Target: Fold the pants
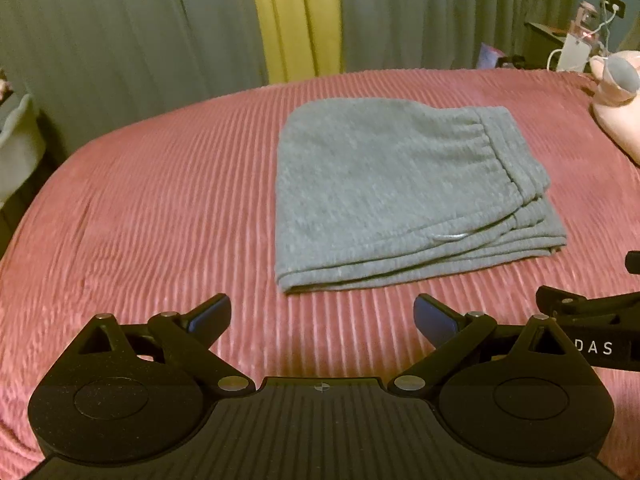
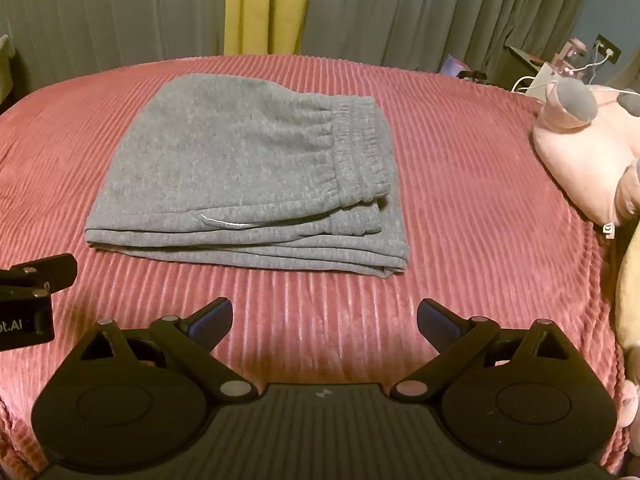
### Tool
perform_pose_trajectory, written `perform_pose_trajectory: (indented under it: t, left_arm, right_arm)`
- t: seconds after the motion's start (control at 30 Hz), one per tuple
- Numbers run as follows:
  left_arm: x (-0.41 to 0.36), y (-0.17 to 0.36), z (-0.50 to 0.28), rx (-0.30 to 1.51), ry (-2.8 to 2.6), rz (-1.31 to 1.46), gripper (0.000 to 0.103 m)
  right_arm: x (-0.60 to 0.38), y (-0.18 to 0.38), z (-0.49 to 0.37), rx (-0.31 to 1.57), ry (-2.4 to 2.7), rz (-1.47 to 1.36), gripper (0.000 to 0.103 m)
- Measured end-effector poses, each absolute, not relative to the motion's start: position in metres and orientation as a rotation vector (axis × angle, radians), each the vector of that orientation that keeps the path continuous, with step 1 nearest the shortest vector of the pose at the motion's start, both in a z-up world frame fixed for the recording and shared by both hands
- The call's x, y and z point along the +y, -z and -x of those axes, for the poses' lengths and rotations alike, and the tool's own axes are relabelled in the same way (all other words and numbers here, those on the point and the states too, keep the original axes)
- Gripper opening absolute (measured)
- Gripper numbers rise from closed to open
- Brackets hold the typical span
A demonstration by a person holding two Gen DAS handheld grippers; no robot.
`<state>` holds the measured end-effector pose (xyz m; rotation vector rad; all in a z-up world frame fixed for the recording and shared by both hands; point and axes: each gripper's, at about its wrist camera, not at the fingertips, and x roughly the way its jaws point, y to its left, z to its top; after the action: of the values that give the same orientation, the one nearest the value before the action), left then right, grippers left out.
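Note:
Grey pants [image 1: 400, 196] lie folded into a compact stack on the pink ribbed bedspread [image 1: 160, 208], waistband on top toward the right. From the right wrist view the same pants [image 2: 240, 184] sit ahead and slightly left. My left gripper [image 1: 322, 316] hovers open in front of the stack's near edge, nothing between its fingers. My right gripper [image 2: 324, 318] is open too, a short way back from the stack and holding nothing. Each gripper shows at the edge of the other's view.
A pink plush toy [image 2: 584, 152] lies at the bed's right side. Grey and yellow curtains [image 1: 296, 20] hang behind the bed. A nightstand with chargers and cables [image 2: 552, 68] stands at the far right. The bedspread [image 2: 460, 200] spreads wide around the pants.

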<state>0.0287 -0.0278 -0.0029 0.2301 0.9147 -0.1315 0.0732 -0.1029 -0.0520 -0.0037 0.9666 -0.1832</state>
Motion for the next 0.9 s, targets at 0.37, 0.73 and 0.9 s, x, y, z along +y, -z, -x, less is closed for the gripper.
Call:
perform_pose_trajectory:
  t: [0.37, 0.73, 0.9]
  left_arm:
    - [-0.0289, 0.0044, -0.0280, 0.928, 0.139, -0.233, 0.101]
    - [-0.0287, 0.0079, -0.0271, 0.942, 0.137, -0.234, 0.101]
    - [-0.0274, 0.0092, -0.0266, 0.948, 0.135, -0.231, 0.101]
  right_arm:
    - [-0.1038, 0.0521, -0.0734, 0.971, 0.187, 0.001, 0.099]
    - [-0.1039, 0.0529, -0.0735, 0.976, 0.189, 0.002, 0.099]
    - [-0.1045, 0.0531, -0.0737, 0.977, 0.188, 0.002, 0.099]
